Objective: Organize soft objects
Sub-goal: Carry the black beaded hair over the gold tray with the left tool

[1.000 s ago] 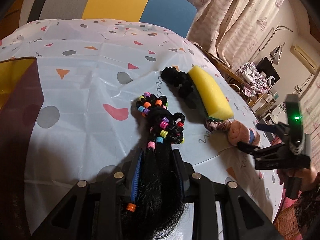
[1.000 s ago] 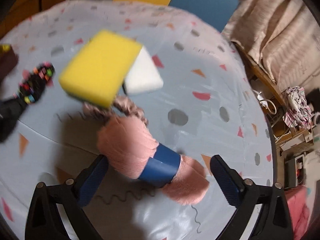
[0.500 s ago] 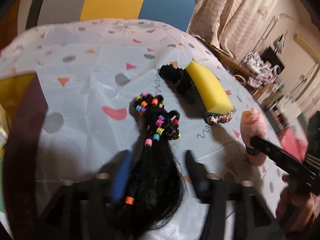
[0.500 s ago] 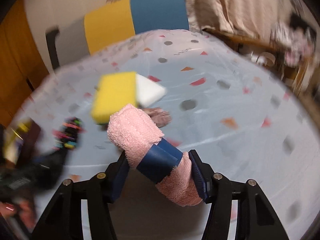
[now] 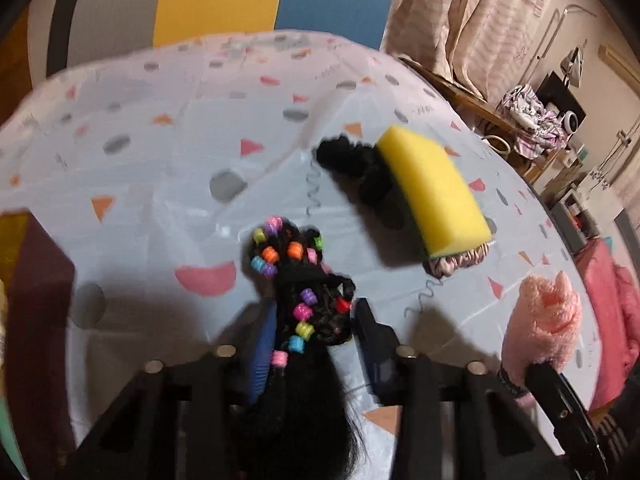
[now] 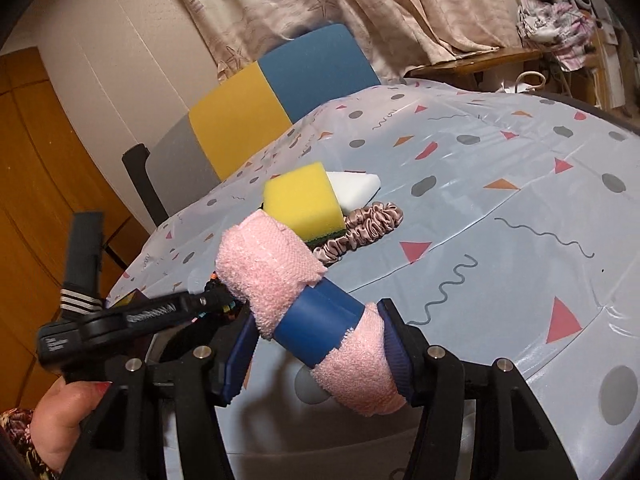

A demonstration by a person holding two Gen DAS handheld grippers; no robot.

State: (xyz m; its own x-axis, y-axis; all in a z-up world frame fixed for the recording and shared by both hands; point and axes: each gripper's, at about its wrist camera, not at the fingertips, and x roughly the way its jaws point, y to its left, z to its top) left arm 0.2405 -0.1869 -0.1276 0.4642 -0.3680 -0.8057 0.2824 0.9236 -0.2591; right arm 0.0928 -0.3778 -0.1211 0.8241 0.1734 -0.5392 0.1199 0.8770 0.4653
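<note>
My left gripper is shut on a black hairpiece with coloured beads and holds it just above the table. My right gripper is shut on a rolled pink towel with a blue band, lifted off the table; the towel also shows at the right of the left wrist view. A yellow sponge lies on the table with a black scrunchie behind it and a pink satin scrunchie by its near end. A white sponge lies behind the yellow one.
The table wears a pale blue cloth with coloured shapes. A dark brown box stands at the left edge. A grey, yellow and blue chair back is behind the table. Curtains and a cluttered shelf lie beyond.
My right gripper closed on the pink towel and lifted it off the table. My left gripper opened briefly, then closed on the hairpiece nearer its beaded end.
</note>
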